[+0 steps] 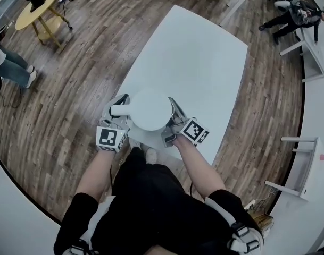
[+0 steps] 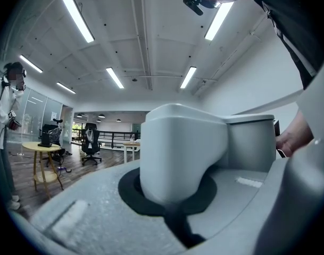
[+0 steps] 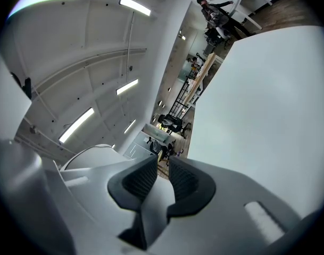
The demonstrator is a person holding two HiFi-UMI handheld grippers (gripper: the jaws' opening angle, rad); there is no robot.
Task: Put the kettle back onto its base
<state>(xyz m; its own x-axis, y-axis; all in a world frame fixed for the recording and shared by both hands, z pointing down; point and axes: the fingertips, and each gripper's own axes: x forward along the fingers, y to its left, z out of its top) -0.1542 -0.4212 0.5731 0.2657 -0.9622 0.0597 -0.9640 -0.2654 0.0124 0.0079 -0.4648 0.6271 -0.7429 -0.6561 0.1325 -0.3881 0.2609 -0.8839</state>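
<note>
Two tongs flank the load. The left gripper (image 2: 169, 193) is clamped firmly on the kettle handle (image 2: 177, 147), with its pads bearing on both sides. The right gripper (image 3: 160, 182) stands narrow, with a slim gap between its pads and nothing in it.

The kettle (image 1: 148, 109) sits between the two grippers, upright, with its long axis vertical. Its handle points towards the left gripper, and its body lies just beside the right gripper's jaws, on their left. Contact on that side cannot be confirmed. The left hand carries the kettle; the right is near enough only to steady it.

The kettle is at the near edge of the white table (image 1: 204, 62). Its top is closed over, so its contents cannot be seen. No separate base can be made out. It may lie hidden directly beneath the kettle, in which case the move is a straight descent.
</note>
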